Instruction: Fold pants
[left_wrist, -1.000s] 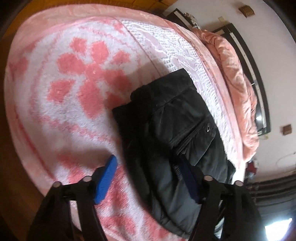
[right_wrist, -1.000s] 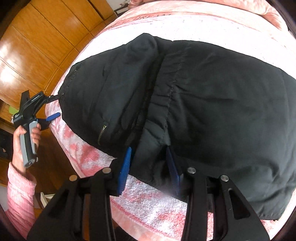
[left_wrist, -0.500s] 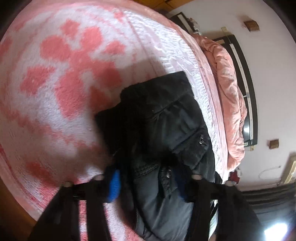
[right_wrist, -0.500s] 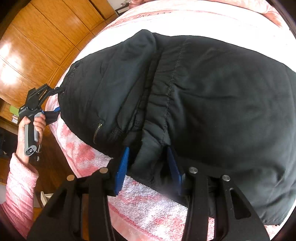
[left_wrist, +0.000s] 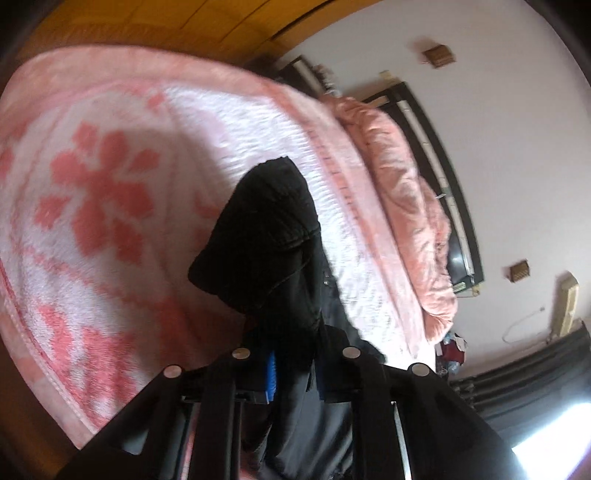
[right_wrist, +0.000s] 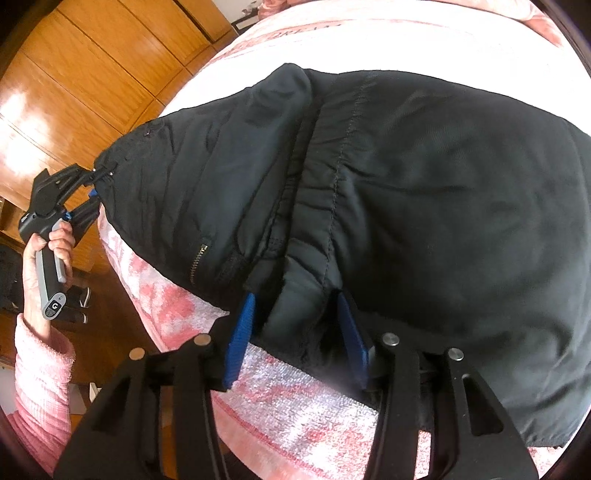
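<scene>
Black pants lie on a pink and white blanket on a bed. My left gripper is shut on the pants' corner and lifts it off the blanket. It also shows in the right wrist view, pinching the far left corner by the waistband. My right gripper is around the near waistband edge, its blue pads on both sides of the cloth with a gap left.
A rolled pink quilt lies along the bed's far side by a dark headboard. Wooden wardrobe doors stand past the bed's left edge. The blanket edge drops to a wooden floor.
My left gripper moved onto the pants' corner, closed on it and lifted it. My right gripper pushed a little further over the waistband edge.
</scene>
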